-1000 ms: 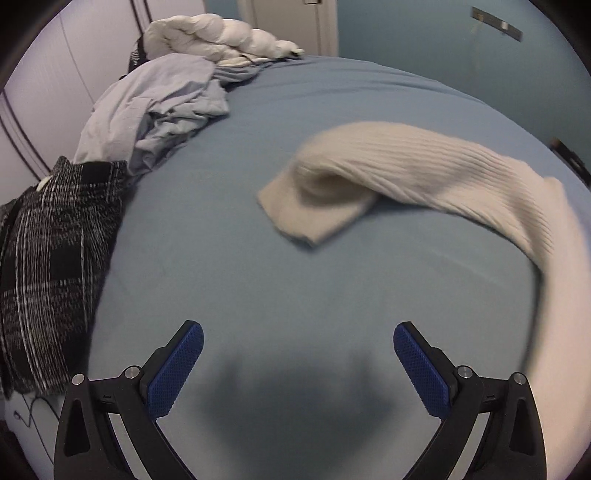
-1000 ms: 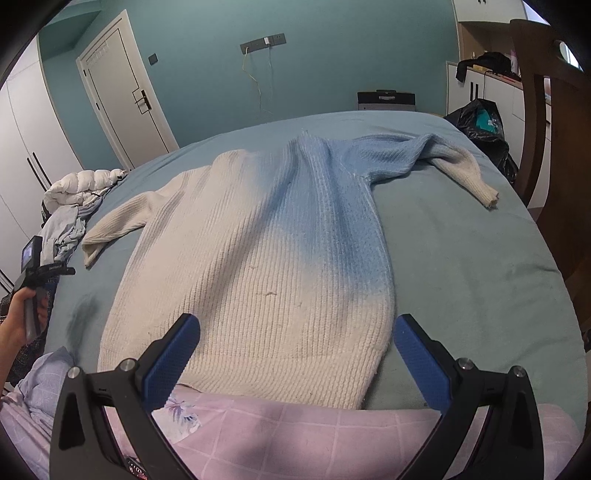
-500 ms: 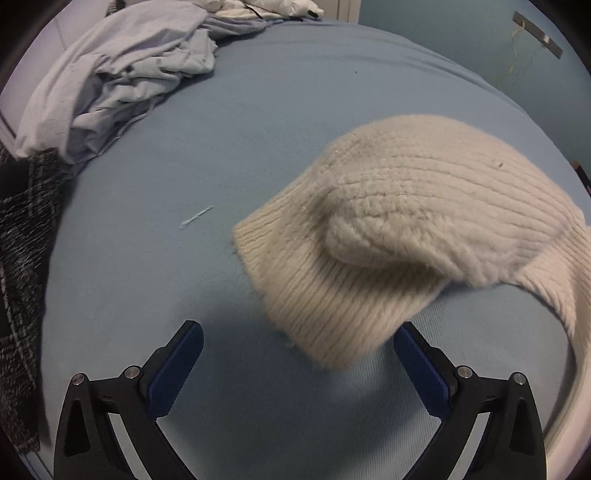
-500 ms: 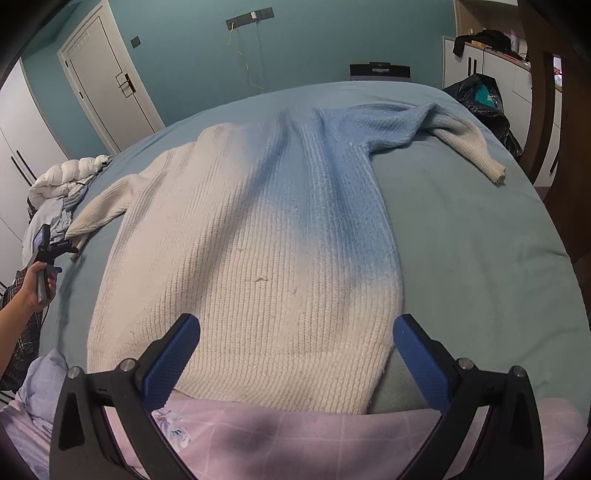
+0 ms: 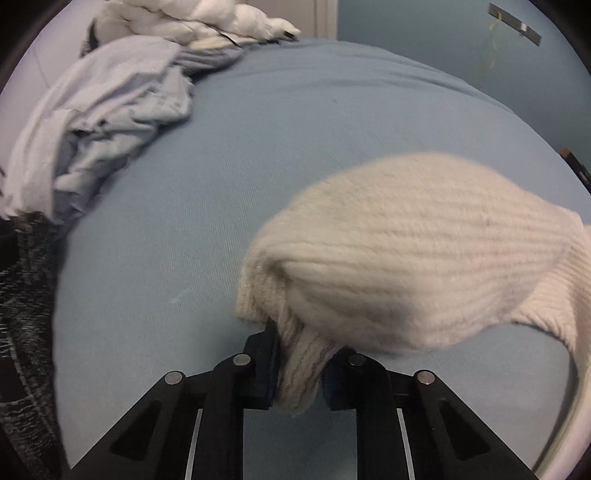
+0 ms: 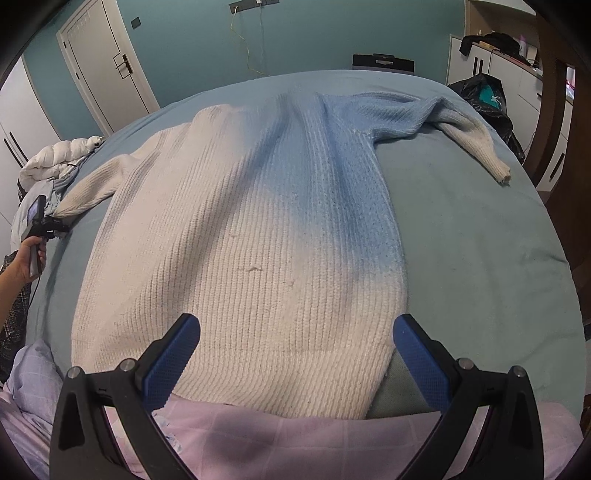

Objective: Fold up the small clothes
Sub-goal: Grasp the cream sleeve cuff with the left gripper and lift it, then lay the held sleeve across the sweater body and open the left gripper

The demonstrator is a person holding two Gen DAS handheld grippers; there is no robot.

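Note:
A cream and light-blue ribbed knit sweater (image 6: 258,229) lies spread flat on the bed. Its left sleeve (image 5: 413,254) bulges close in the left wrist view. My left gripper (image 5: 301,363) is shut on the cuff of that sleeve, low over the sheet. It also shows far left in the right wrist view (image 6: 55,224), held in a hand at the sleeve's end. My right gripper (image 6: 295,354) is open and empty, hovering over the sweater's lower hem. The right sleeve (image 6: 476,142) lies stretched out at the far right.
The bed has a blue sheet (image 5: 295,147). A pile of pale blue cloth (image 5: 103,114), a white puffy jacket (image 5: 207,18) and a black-and-white checked garment (image 5: 22,314) lie along the left edge. A pink checked cloth (image 6: 295,439) lies at the near edge. A black bag (image 6: 484,96) stands at the bed's right.
My left gripper moved forward to the sleeve cuff and closed on it. My right gripper moved a little closer over the sweater's hem and stayed open.

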